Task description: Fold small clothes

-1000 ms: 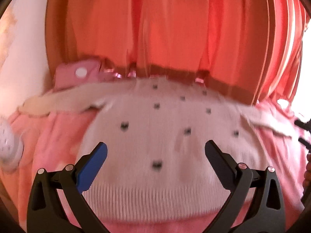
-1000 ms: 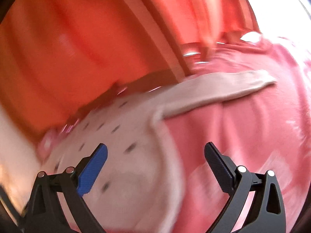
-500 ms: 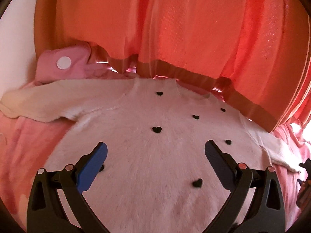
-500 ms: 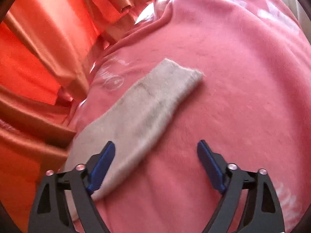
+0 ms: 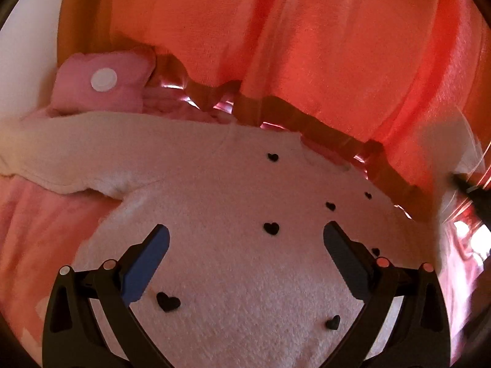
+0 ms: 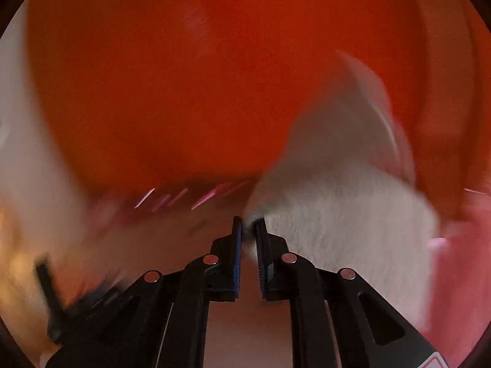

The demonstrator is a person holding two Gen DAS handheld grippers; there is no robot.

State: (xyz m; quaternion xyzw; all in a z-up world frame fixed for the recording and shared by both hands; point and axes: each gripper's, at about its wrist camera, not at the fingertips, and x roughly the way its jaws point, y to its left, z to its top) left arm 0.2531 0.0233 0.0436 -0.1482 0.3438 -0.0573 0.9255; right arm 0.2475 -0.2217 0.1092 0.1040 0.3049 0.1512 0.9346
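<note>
Above the sweater (image 5: 245,260), through my left wrist camera, my left gripper (image 5: 245,245) hangs with its jaws spread wide and nothing between them. That cream sweater with small black hearts lies flat on the pink blanket (image 5: 46,230), its body right under my fingers and its left sleeve (image 5: 76,159) stretched out to the side. Beyond the sweater's collar hangs the orange curtain (image 5: 276,46), with a pink pillow (image 5: 104,82) at the far left corner. At the sweater's right edge the cloth rises off the blanket, blurred.

From my right wrist camera, my right gripper (image 6: 248,230) is clenched on the right sleeve (image 6: 353,199) — cloth shows pinched between the fingertips, and the rest of the sleeve flares up and to the right against the curtain. Everything here is smeared, so I judge I am swinging the sleeve in toward the sweater's body.

What worries me: the pinch looks shallow, near the sleeve's edge, so a quick swing could slip it free — or drag the whole unpinned sweater askew.
</note>
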